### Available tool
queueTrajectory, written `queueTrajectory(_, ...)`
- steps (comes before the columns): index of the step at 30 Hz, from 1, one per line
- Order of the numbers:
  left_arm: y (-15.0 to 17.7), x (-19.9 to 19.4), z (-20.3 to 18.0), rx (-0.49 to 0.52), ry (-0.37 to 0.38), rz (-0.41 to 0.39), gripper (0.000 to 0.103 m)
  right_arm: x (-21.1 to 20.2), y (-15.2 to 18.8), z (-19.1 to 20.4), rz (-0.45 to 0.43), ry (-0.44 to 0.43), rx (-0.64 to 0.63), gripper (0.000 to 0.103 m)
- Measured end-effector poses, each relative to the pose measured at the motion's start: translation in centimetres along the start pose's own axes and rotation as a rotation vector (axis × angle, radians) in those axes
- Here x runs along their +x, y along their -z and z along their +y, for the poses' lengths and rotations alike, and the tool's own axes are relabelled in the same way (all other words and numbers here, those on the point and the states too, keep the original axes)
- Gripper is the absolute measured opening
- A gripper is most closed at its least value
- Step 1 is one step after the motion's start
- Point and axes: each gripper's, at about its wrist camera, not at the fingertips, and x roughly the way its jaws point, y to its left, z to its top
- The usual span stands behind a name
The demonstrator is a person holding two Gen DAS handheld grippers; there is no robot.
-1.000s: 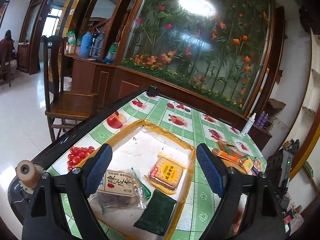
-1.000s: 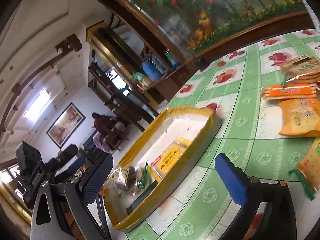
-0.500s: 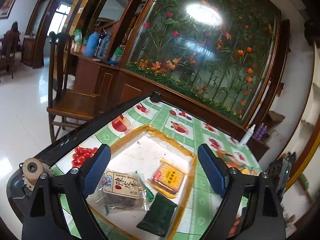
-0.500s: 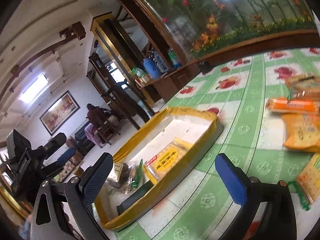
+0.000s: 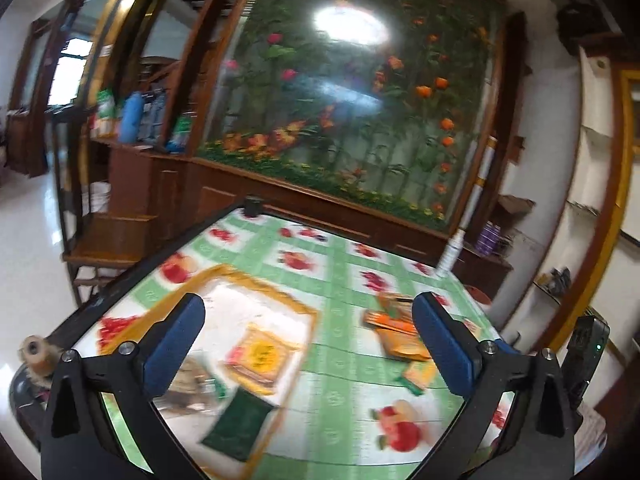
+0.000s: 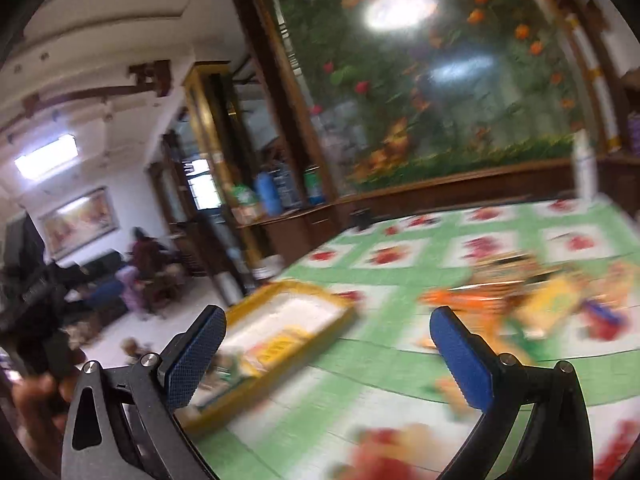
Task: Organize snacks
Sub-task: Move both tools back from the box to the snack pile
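A yellow-rimmed white tray (image 5: 298, 307) lies on the green fruit-print tablecloth and holds a yellow cracker packet (image 5: 260, 356), a dark green packet (image 5: 236, 428) and a clear packet with a dark snack (image 5: 192, 380). Loose orange and yellow snack packets (image 5: 394, 328) lie to its right. My left gripper (image 5: 308, 344) is open and empty above the tray's right edge. My right gripper (image 6: 328, 356) is open and empty above the cloth, between the tray (image 6: 316, 300) and the blurred orange packets (image 6: 472, 300).
A white bottle (image 5: 452, 252) stands at the table's far right edge. A wooden chair (image 5: 108, 232) stands left of the table. A low wooden cabinet with a flower mural (image 5: 340, 120) runs behind it. People sit far left (image 6: 140, 260).
Both views have swung to the right and blurred. The loose packets to the right of the tray have come into the left wrist view. Both grippers have stayed open and empty.
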Motion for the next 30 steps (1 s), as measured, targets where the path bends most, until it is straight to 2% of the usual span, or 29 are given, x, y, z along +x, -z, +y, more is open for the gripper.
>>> queueTrajectory(4, 0.2, 1.9, -3.9, 0.075, 0.027, 0.040, 0.103, -3.8, -0.8, -4.7, -0.022, 0.164, 0.071, 0.103)
queueTrajectory(10, 1.9, 3.9, -8.6, 0.190, 0.025, 0.096, 0.103, -7.7, -1.0, -9.0, -0.064, 0.284, 0.136, 0.103)
queueTrajectory(16, 3.4, 5.8, -11.0, 0.258, -0.096, 0.164, 0.103, -9.0, -0.3, -10.8, -0.043, 0.338, 0.148, 0.103)
queueTrajectory(25, 4.4, 7.5, -11.4, 0.269, -0.160, 0.228, 0.103, -8.2, 0.6, -11.3, -0.001, 0.346, 0.154, 0.103)
queueTrajectory(30, 4.6, 7.9, -10.9, 0.257, -0.167, 0.245, 0.103, -7.4, 0.9, -11.0, 0.024, 0.341, 0.141, 0.103)
